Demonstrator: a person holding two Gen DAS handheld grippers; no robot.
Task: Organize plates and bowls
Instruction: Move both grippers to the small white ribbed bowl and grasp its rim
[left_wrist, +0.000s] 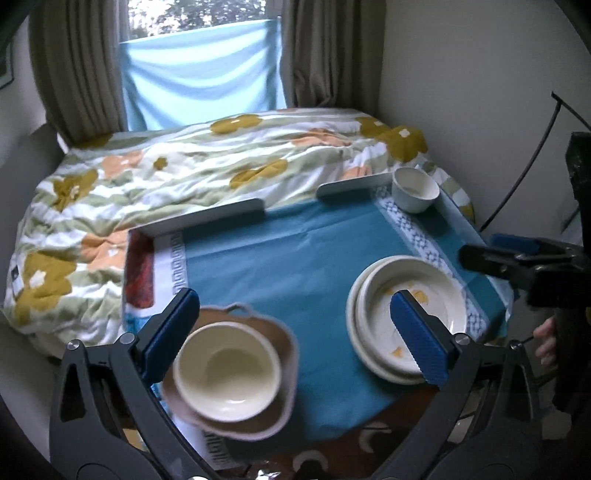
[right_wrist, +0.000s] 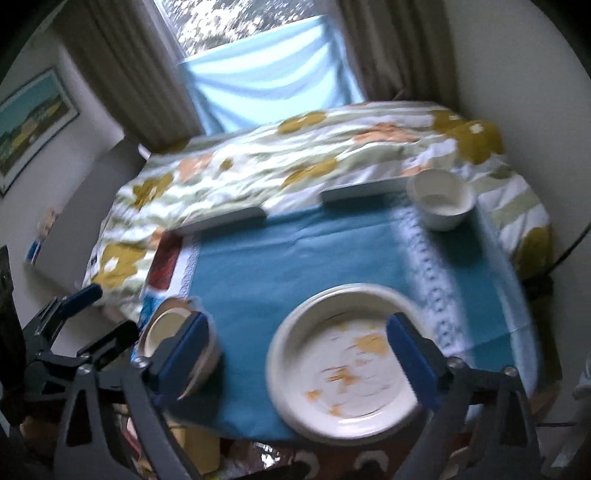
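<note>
Counter: a low counter under a teal cloth (left_wrist: 295, 258) with white patterned bands at left and right; two grey rails (left_wrist: 207, 218) line its far edge.
Plates: a stack of cream plates (left_wrist: 373, 295) with yellow marks sits near right on the cloth, also seen from the right wrist (right_wrist: 332, 354).
Bowl: a cream bowl (left_wrist: 227, 369) rests inside a brown handled dish (left_wrist: 280, 339) at the near left; from the right wrist the pair (right_wrist: 162, 328) is half hidden behind a finger.
Cup: a small white cup (left_wrist: 415, 188) stands at the far right corner, just beside the right rail.
Left claw: the left claw (left_wrist: 291, 339) hangs above the near edge, fingers wide apart, holding nothing; the bowl lies below its left pad, the plates below its right.
Right claw: the right claw (right_wrist: 299, 354) is spread wide over the plates, empty; whether its pads touch the rim cannot be told.
Bed: a flowered quilt (left_wrist: 184, 162) in yellow, orange and green covers a bed just beyond the counter.
Room: a window with beige curtains (left_wrist: 74, 66) and a pale blue sheet (left_wrist: 199, 74) across its lower part; a framed landscape (right_wrist: 29, 125) hangs on the left wall.
</note>
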